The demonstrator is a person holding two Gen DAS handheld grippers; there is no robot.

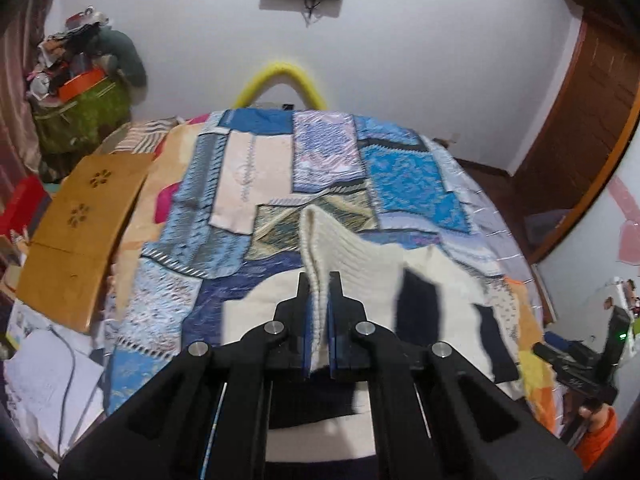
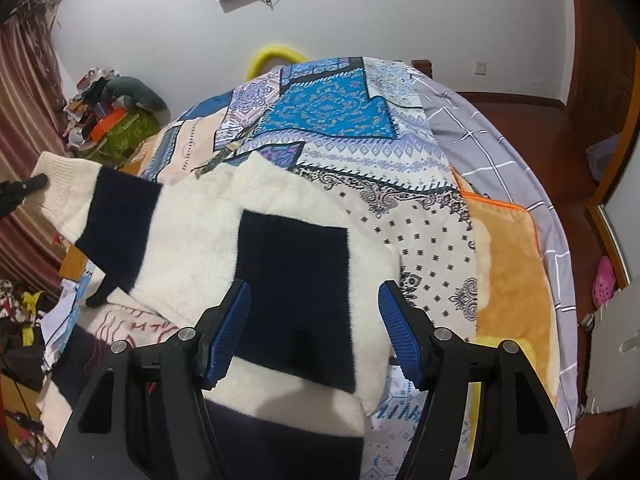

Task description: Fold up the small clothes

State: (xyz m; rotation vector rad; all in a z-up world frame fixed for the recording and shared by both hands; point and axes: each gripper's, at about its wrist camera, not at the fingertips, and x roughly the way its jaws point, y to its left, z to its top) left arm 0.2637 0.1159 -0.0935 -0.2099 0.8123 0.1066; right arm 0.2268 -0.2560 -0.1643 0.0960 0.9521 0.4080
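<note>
A cream knitted sweater (image 2: 192, 232) with dark navy blocks lies on the bed. My left gripper (image 1: 320, 284) is shut on its ribbed cream cuff (image 1: 344, 244), which stands up between the blue pads. In the right wrist view that sleeve (image 2: 116, 208) is lifted off the bed toward the left, with the left gripper's black fingertip (image 2: 34, 182) on the cuff. My right gripper (image 2: 316, 286) hangs open above the sweater's body, over a navy block (image 2: 296, 264), with nothing between its blue pads (image 2: 230, 328). The sweater's near edge is hidden under the grippers.
A blue patchwork bed cover (image 2: 332, 108) lies under the sweater, with an orange blanket (image 2: 508, 280) and grey checked sheet (image 2: 480, 136) to the right. A flat cardboard sheet (image 1: 80, 232) and papers (image 1: 44, 384) lie left of the bed. A hand in an orange sleeve (image 1: 598, 426) shows at right.
</note>
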